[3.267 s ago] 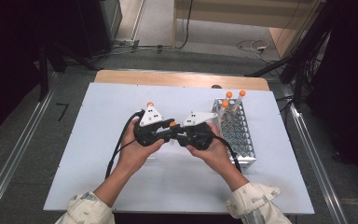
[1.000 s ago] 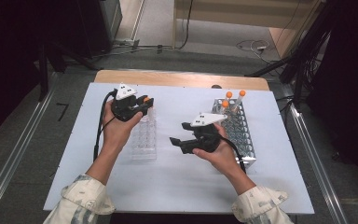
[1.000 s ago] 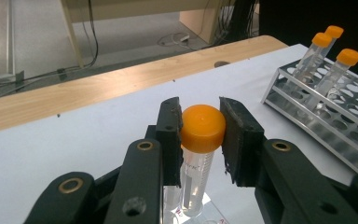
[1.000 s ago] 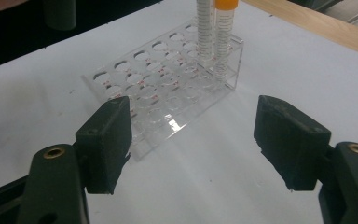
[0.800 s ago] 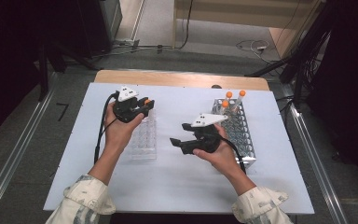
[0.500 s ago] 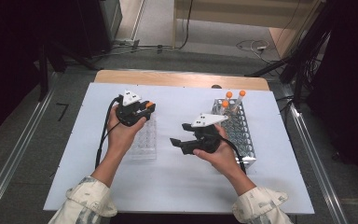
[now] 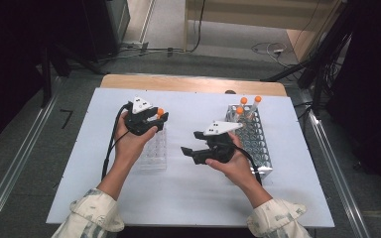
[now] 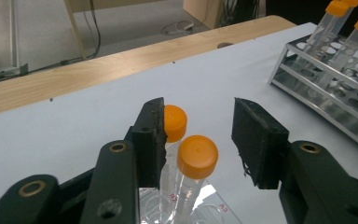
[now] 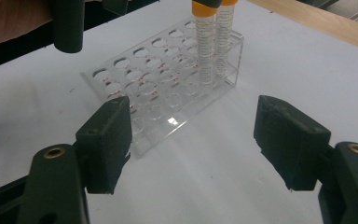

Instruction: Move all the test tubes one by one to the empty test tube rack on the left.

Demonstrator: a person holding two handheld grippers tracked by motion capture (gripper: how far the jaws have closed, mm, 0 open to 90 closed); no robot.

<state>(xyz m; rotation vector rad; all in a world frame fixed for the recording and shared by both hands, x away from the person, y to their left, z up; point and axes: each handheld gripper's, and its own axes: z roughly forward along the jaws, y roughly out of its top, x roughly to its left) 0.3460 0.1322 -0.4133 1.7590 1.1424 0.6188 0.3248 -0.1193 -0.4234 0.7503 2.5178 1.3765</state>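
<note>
The left gripper [image 8: 198, 140] has just been opening its jaws; an orange-capped tube [image 8: 196, 161] stands between the pads, free of both, seated beside a second tube [image 8: 173, 122] in the clear plastic rack [image 9: 168, 100]. The right gripper [image 9: 193, 140] is held with jaws wide and empty over bare white table [image 7: 188, 198], near the clear rack's edge. The metal rack [image 7: 253, 139] sits toward the table's right edge, leaving open surface between the two racks.

Bare table [image 7: 193, 193] between clear rack [image 7: 155, 153] and metal rack [image 7: 254, 139].
</note>
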